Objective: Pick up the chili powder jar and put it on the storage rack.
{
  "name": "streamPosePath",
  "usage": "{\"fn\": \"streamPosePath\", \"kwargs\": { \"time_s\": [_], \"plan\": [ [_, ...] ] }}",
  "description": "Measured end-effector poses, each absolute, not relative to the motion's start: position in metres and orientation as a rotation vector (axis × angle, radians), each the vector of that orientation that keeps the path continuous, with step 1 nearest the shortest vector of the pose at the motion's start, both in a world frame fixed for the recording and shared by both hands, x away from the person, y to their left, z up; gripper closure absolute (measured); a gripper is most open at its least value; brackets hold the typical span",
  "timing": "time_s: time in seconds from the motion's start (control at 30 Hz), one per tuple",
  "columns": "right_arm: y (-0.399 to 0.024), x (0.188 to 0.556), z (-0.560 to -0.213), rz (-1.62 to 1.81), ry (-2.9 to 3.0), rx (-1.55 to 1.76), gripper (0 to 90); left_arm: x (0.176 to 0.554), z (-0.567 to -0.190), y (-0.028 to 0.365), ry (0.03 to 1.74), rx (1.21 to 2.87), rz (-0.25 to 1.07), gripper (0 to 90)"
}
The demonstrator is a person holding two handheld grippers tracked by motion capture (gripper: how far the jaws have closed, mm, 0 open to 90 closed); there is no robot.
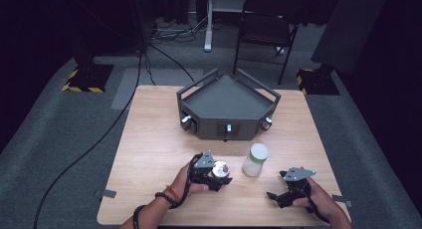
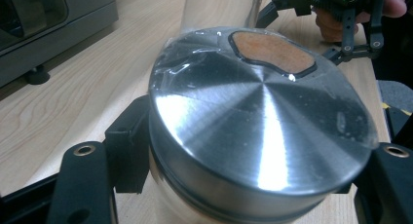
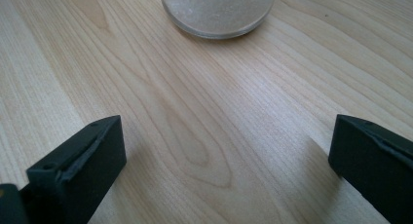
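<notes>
Brushed-steel round lid (image 2: 263, 131) of the squat shiny metal jar sits clamped between my left tongs (image 1: 215, 173); I should keep them square and level while lifting. Right tongs (image 1: 278, 196) gape apart, low over the wooden counter (image 3: 195, 117), facing the frosted plastic cup (image 1: 256, 159) ahead.

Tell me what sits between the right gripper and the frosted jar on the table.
Nothing: bare wood. In the right gripper view the table runs clear from the open fingers of the right gripper up to the frosted jar.
</notes>
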State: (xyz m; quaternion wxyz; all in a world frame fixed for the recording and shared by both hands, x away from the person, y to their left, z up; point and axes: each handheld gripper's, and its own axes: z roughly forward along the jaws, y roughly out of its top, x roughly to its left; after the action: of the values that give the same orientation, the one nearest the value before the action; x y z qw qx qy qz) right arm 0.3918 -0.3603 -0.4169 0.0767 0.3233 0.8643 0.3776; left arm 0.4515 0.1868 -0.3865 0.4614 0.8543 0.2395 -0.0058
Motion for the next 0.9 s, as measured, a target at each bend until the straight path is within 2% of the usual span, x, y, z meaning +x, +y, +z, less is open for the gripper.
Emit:
{"fn": "streamPosePath", "kwargs": {
  "time_s": [0.17, 0.9],
  "plan": [
    [-0.36, 0.392, -0.417, 1.132, 2.59, 0.969, 0.0, 0.452, -0.386, 0.186, 0.596, 2.096, -0.024, 30.2],
    [-0.36, 0.392, -0.417, 1.132, 2.592, 0.968, 0.0, 0.449, -0.349, 0.187, 0.624, 2.046, 0.134, 30.9]
  ]
}}
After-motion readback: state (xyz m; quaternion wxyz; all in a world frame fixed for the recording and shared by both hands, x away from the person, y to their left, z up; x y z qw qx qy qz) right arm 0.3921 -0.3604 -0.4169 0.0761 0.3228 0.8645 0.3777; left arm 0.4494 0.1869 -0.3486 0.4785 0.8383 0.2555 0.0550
